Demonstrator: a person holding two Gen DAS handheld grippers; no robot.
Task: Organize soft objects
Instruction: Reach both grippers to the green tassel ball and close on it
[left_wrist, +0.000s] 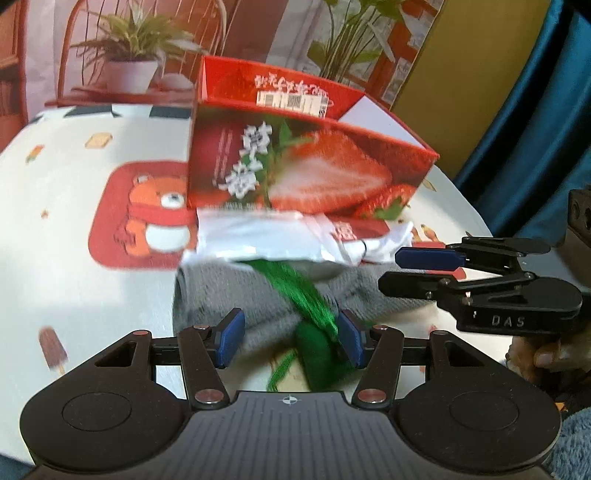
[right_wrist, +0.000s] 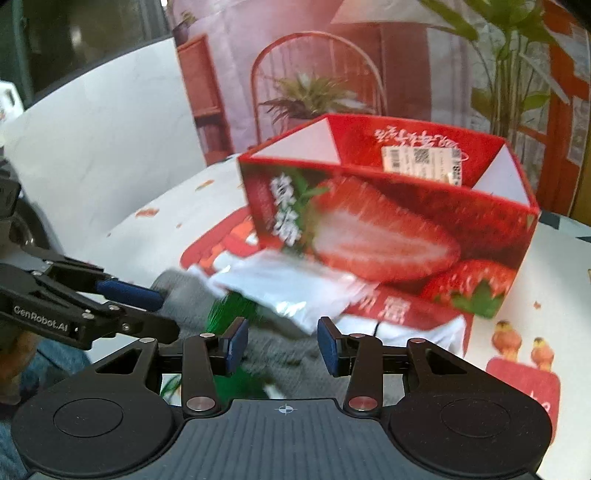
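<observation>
A: On the left, the left gripper (left_wrist: 291, 338) is about half open over the grey cloth (left_wrist: 258, 295) – nothing pinched, though the green tassel (left_wrist: 314, 314) brushes its right pad.

B: So closing here could snag the tassel and drag the heap.

A: Further right, the right gripper (right_wrist: 283, 345) is narrower, also empty, near the white packet (right_wrist: 295, 291).

B: The strawberry box (right_wrist: 388, 221) sits just beyond – a careless push might tip it off the table (left_wrist: 92, 288).
</observation>
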